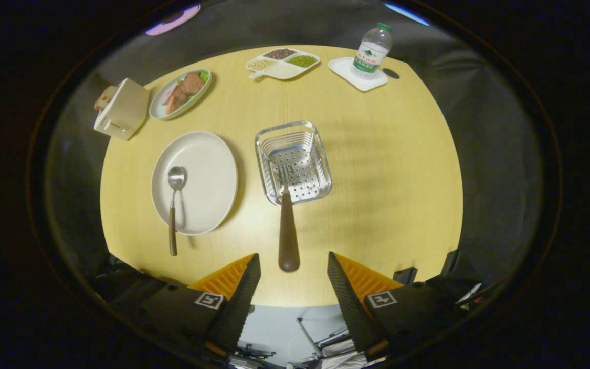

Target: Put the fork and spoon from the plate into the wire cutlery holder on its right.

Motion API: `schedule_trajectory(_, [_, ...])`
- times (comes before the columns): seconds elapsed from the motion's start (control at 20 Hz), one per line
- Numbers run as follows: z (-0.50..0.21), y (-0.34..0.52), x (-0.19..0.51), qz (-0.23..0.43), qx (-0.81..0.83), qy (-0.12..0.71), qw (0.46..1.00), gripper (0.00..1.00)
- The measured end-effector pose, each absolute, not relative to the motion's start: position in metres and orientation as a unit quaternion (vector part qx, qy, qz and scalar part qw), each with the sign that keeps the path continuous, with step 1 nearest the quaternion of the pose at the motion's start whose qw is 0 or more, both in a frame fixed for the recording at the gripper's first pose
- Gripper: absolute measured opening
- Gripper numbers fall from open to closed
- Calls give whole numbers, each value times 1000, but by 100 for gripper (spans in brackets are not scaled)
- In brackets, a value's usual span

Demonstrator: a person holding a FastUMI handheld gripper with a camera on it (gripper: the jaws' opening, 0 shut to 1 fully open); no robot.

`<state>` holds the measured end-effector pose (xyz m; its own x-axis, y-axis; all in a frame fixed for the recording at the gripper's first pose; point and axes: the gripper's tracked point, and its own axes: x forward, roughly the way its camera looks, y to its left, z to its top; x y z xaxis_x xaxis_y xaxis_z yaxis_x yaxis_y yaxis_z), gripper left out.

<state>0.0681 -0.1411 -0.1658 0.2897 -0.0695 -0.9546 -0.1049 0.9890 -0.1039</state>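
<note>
The jaws (293, 277) stand released and empty; the remaining brown-handled steel spoon (173, 205) lies ahead-left on the round white plate (213, 174), handle pointing back toward them.

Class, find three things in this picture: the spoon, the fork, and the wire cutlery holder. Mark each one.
spoon (175, 178), gripper view, on its bowl, lying on the plate.
fork (288, 236), gripper view, on its dark handle, ahead of the open fingers.
wire cutlery holder (305, 171), gripper view, on its perforated floor.

Dim, warm light; fisheye-warped edges.
</note>
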Motion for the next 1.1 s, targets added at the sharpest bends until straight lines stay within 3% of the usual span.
schedule_trajectory(0.1, [-158, -134, 67, 14, -59, 586, 808, 92])
schedule_trajectory(0.65, [-132, -50, 46, 72, 7, 553, 830, 93])
schedule_trajectory(1.1, [-191, 20, 30, 126, -24, 582, 803, 93])
